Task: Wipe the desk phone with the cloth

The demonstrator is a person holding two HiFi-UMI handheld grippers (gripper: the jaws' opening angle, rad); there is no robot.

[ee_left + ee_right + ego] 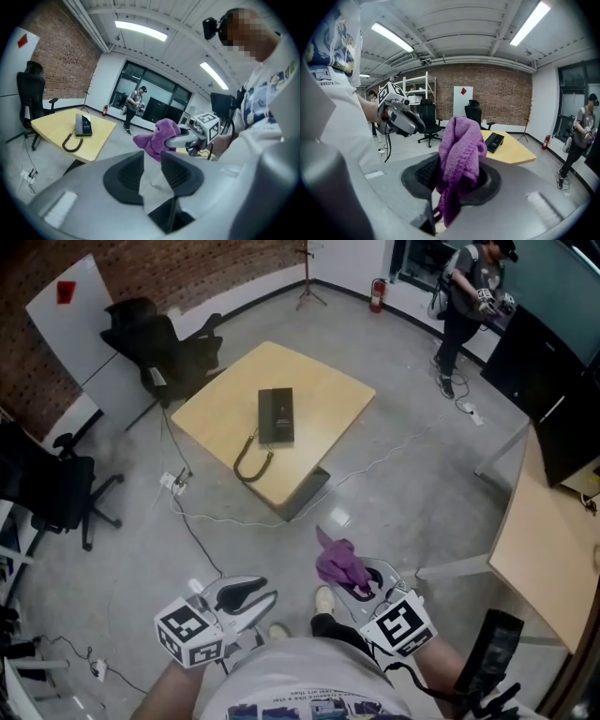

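Head view: spotting desk phone [276, 415] lying flat on yellow table [319, 381], upper centre, coiled cord trailing lower left. Judging it rigid but light and likely sliding under a wipe, so bracing the body edge. Seeing purple cloth [336, 561] bunching at lower centre, soft and limp, best pinching at a thick fold. Noting right gripper [354, 579] clamping it, left gripper [251, 594] at lower left carrying nothing.

Left gripper view: showing jaws drawn together, nothing between; phone sitting far left, well apart.

Right gripper view: squeezing a cloth fold at centre, rest drooping over jaws; phone lying beyond, right of centre.
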